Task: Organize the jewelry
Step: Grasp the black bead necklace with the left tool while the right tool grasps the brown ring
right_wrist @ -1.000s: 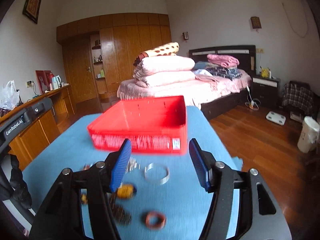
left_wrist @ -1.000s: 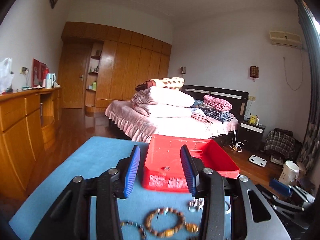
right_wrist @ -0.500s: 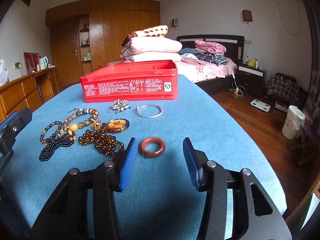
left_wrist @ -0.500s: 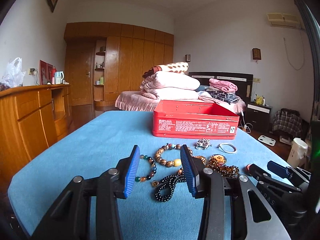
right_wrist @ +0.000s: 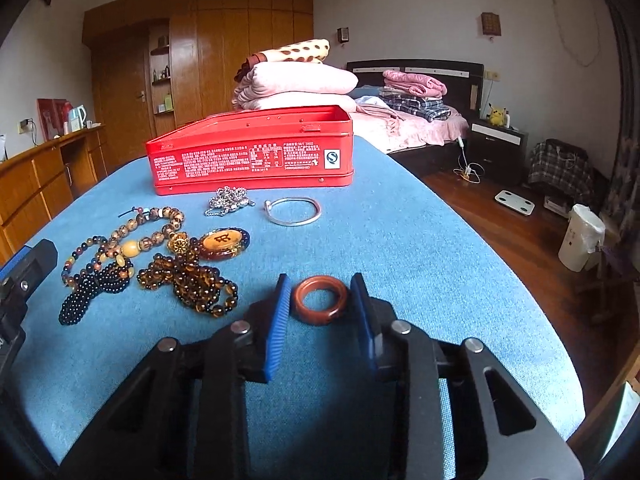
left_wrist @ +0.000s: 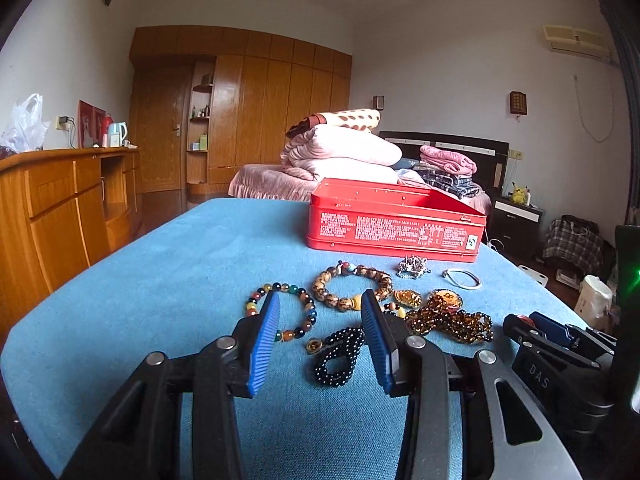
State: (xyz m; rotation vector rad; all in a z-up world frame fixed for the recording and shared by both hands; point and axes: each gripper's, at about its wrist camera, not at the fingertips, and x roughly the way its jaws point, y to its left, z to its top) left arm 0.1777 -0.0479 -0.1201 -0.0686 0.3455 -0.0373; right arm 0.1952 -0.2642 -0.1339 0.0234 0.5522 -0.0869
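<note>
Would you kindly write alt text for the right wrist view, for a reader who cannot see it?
The right hand-held gripper has just been closing around a reddish-brown ring lying flat on a blue cloth, its blue pads close on either side. To the left lie beaded bracelets; beyond, a silver bangle and an open red tin.

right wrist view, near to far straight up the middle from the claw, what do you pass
right claw → reddish-brown ring between its fingers → silver bangle → red tin box → folded pink bedding
</note>
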